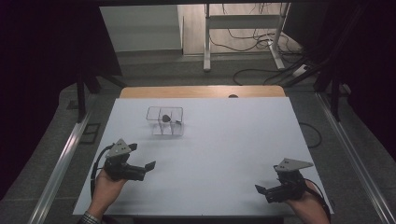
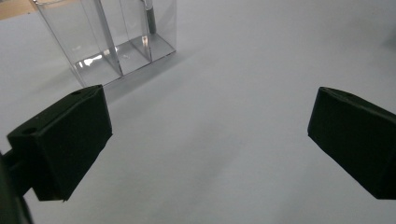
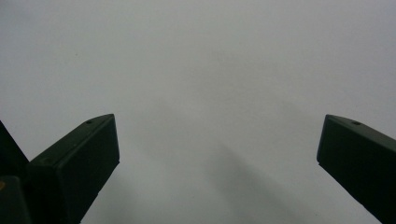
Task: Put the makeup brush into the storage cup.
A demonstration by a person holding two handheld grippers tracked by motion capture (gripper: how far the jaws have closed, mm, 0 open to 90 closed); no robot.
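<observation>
A clear plastic box (image 1: 164, 121) with compartments stands on the white table top (image 1: 224, 140), left of centre and toward the back. A small dark object (image 1: 166, 118) sits inside it. In the left gripper view the clear box (image 2: 116, 44) is at the upper left, with a thin dark grey piece (image 2: 150, 18) upright in one compartment. My left gripper (image 1: 142, 157) is at the front left, open and empty, pointing toward the box; its jaws (image 2: 210, 121) stand wide apart. My right gripper (image 1: 267, 179) is at the front right, open over bare table (image 3: 219, 135).
A wooden strip (image 1: 201, 91) edges the table's far side. Beyond it are a white metal stand (image 1: 243, 28) and loose cables (image 1: 261, 70) on the floor. Aluminium rails (image 1: 60, 163) run along both sides of the table.
</observation>
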